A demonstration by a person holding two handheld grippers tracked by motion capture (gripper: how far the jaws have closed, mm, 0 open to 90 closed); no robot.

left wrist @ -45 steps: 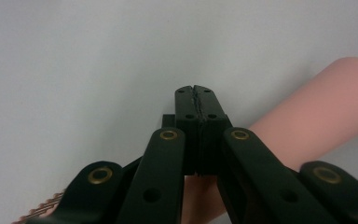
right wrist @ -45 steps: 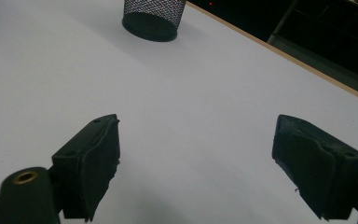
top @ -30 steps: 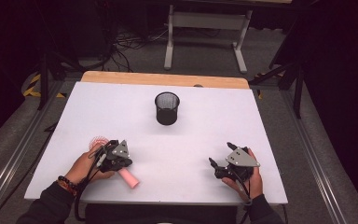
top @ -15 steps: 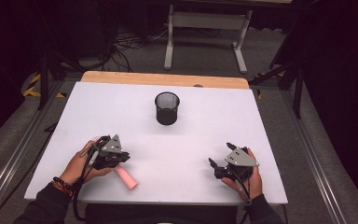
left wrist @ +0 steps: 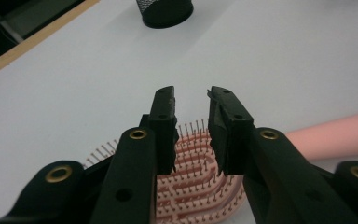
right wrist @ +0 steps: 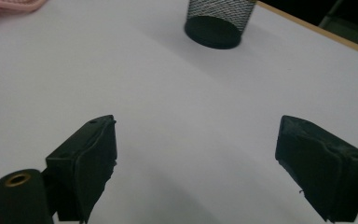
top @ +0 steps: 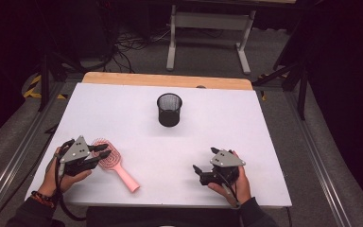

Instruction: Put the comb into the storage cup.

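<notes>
A pink hairbrush (top: 116, 165) lies bristles up near the table's front left, handle pointing toward the front edge. My left gripper (top: 107, 151) hovers over the left part of the brush head, jaws a little apart with nothing between them. In the left gripper view the gripper (left wrist: 191, 100) sits just above the bristled head (left wrist: 196, 191), and the handle (left wrist: 335, 135) runs off to the right. My right gripper (top: 204, 160) rests at the front right, wide open and empty; in the right gripper view (right wrist: 196, 140) bare table lies between its jaws.
A black mesh cup (top: 169, 109) stands upright at the middle of the white table (top: 246, 127), toward the back; it also appears as the cup (left wrist: 165, 11) and the cup (right wrist: 216, 21). A wooden strip (top: 165, 80) edges the far side.
My left gripper has drawn back to the left, uncovering more of the brush. The right gripper has stayed put.
</notes>
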